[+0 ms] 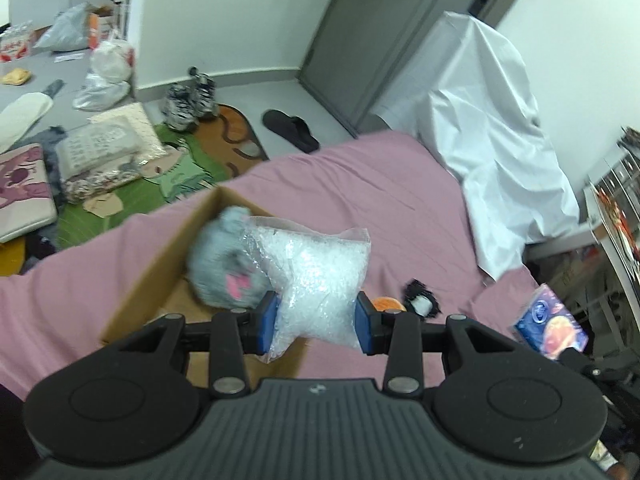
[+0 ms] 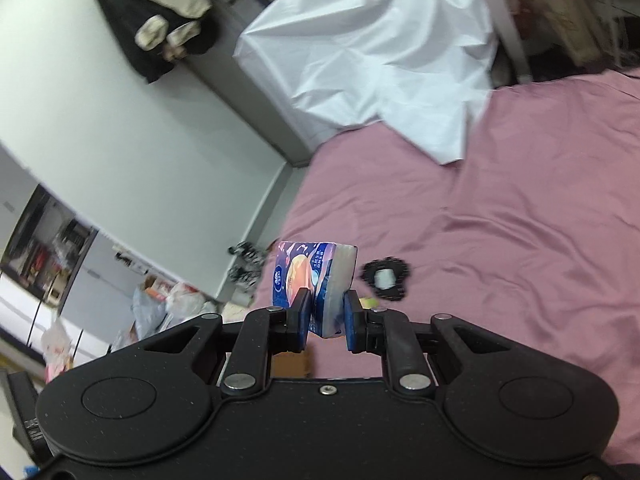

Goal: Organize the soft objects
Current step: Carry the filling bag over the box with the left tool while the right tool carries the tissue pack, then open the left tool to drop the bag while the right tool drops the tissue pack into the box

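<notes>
Left wrist view showed the cardboard box [image 1: 160,276] on the pink bed [image 1: 360,184], a grey plush [image 1: 224,264] inside it. Directly over its near corner, the left gripper [image 1: 316,320] pinched a crinkly clear bag of bubble wrap [image 1: 316,276], hanging puffy and upright. Farther right, the right gripper [image 2: 326,320] squeezed a blue tissue pack [image 2: 316,280], well apart from the box.

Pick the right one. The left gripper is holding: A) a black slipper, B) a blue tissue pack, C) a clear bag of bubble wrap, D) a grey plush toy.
C: the left gripper has its blue pads pressed on either side of the clear bag of bubble wrap, while the grey plush toy sits in the cardboard box beyond it.
</notes>
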`<state>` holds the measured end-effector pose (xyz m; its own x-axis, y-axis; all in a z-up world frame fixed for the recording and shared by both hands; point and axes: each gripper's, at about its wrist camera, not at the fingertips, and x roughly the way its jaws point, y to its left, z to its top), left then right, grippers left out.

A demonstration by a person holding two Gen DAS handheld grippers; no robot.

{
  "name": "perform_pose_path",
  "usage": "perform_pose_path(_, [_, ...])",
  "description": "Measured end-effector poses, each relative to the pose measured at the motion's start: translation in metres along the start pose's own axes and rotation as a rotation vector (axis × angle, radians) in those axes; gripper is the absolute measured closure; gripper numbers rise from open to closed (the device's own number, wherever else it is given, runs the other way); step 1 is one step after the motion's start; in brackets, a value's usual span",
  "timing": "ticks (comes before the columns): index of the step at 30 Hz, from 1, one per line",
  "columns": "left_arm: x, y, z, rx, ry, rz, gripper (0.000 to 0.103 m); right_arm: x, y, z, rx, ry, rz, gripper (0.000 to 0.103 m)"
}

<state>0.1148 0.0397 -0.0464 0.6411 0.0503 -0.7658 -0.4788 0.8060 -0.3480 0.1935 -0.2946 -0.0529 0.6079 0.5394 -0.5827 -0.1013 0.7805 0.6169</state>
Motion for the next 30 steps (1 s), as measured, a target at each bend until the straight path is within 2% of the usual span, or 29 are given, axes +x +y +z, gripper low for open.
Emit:
perform_pose_path(5, [-0.008,0.023,0.002,-0.028,-0.028,0.029,0.064,-0.001,0.031,-0.007,-0.070,0.000,0.046,0.086])
perform_pose_path(10, [-0.006,0.040,-0.001,-0.038,-0.010,0.035,0.064,0.005,0.053,-0.020,-0.100,0.011,0.061,0.086])
perform_pose_path(30, [0.029,0.103,-0.012,-0.108,0.113,0.047,0.064,0.039,0.107,-0.078,-0.176,0.066,-0.019,0.086])
